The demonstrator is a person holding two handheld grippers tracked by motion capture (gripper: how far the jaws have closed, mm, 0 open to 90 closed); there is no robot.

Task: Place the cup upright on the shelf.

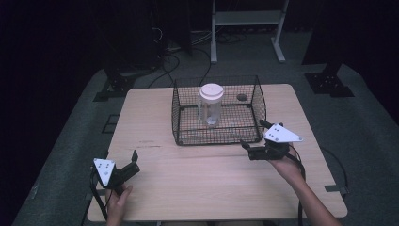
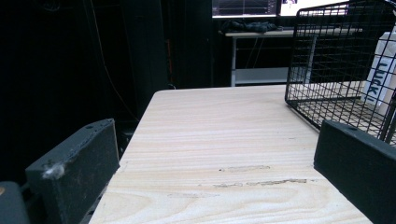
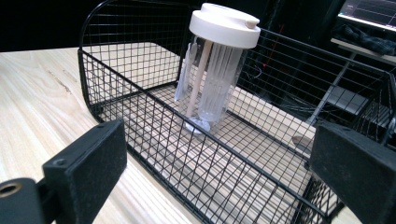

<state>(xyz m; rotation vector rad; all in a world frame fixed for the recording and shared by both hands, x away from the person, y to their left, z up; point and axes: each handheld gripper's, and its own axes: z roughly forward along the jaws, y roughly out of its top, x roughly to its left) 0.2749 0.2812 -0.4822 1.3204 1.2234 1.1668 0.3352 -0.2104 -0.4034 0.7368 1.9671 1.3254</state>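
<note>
Your left gripper [image 1: 131, 162] rests low at the near left corner of the wooden table [image 1: 197, 188], with its jaws spread wide and nothing between them; in the left gripper view you see bare wood between the two black jaws. Your right gripper [image 1: 253, 136] is at the near right corner of the black wire basket [image 1: 181, 127], just beside its front wall. Its jaws are also wide apart and hold nothing. Between them, in the right gripper view, you look at the basket's front wall, and behind it at the clear plastic jar [image 3: 212, 79]. That jar stands upright inside the basket, near the middle and closer to the far wall, with its white lid [image 1: 211, 92] on. Both grippers are apart from the jar, and your left one is well apart from the basket.
</note>
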